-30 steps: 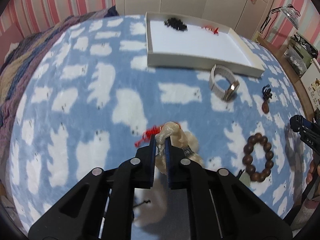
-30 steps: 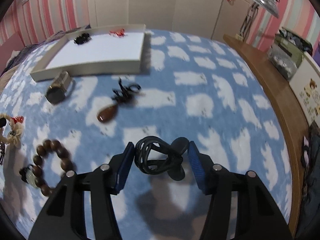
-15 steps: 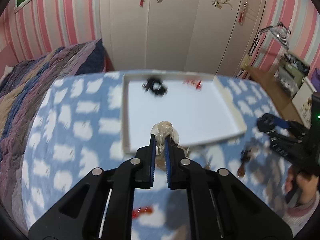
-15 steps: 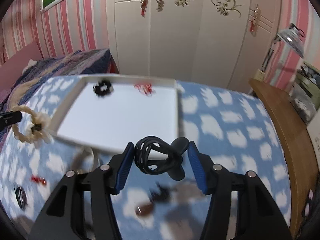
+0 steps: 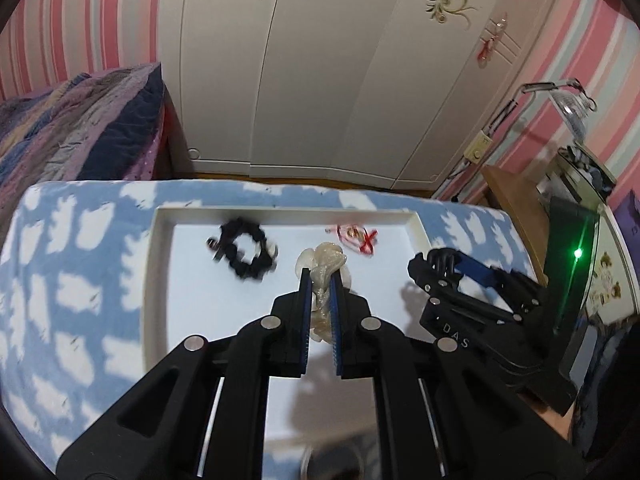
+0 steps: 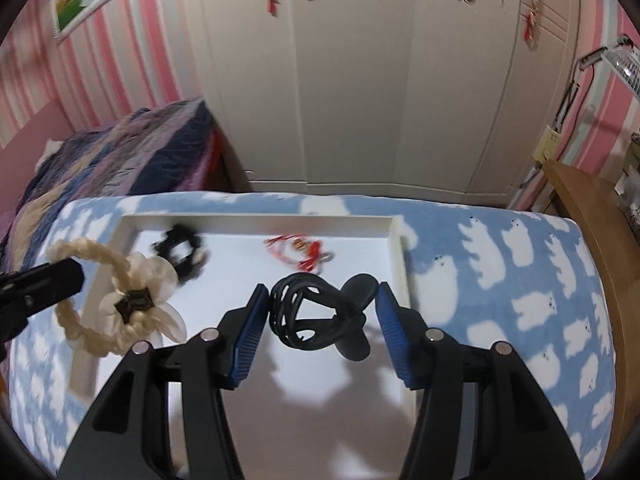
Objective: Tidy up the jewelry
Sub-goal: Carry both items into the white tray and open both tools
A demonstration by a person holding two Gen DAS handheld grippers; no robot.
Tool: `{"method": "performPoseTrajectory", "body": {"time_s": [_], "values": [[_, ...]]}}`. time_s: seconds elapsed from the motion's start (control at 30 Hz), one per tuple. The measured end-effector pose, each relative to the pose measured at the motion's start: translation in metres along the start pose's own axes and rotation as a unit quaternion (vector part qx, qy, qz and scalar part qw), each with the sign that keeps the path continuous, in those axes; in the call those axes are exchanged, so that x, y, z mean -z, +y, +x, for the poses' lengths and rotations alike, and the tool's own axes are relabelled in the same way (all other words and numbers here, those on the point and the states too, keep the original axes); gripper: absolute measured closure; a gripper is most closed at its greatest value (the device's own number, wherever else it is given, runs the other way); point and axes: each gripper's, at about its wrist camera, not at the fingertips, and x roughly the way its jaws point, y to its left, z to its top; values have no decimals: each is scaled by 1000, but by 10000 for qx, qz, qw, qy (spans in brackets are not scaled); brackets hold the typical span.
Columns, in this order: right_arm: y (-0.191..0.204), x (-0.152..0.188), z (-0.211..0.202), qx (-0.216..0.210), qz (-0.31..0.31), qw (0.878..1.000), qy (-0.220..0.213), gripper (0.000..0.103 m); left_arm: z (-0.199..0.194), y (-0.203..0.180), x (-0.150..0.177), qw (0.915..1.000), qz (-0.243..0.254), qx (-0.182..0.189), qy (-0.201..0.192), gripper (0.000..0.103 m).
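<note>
My left gripper [image 5: 321, 278] is shut on a cream braided bracelet [image 5: 326, 264] and holds it above the white tray [image 5: 280, 213]. From the right wrist view the bracelet [image 6: 132, 300] hangs as a loop with a pale flower, off the left gripper's tip [image 6: 66, 274]. My right gripper [image 6: 322, 292] is shut on a black looped cord ornament [image 6: 316, 314] over the tray's [image 6: 256, 222] right half; it also shows as the right gripper [image 5: 440, 259]. Inside the tray lie a black bead bracelet [image 5: 244, 254] [image 6: 182, 254] and a red string piece [image 5: 358, 238] [image 6: 300, 252].
The tray sits on a blue blanket with white bears [image 5: 72, 280]. Behind it stands a white wardrobe [image 6: 360, 80]. A striped quilt [image 5: 80, 132] is at the left, and a wooden desk [image 6: 592, 216] with a lamp at the right.
Both grippers have travelled forward from over the blanket to above the tray, each still gripping its piece. The watch, wooden beads and pendant have dropped out of view.
</note>
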Motion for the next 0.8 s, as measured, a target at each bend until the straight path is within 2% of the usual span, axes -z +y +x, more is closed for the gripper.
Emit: {"method": "performPoseTrajectory", "body": {"time_s": [0.17,0.27,0.6,0.8], "values": [[-9,-6,38,34,68,9998,171,48,58,1,-13,9993,-7,-171,326,97],[-13,-7,46,-34,205,9997,84,48,85,2,-15,9986,-112,-299,411,97],[-17,-6,56,123,276,9995,-64,48,107,0,-1,9947,216,-985,205,96],[-21,-8,64,84,325,9994,-36,49,115,11,-1,9933,116,-1126,212,96]]}}
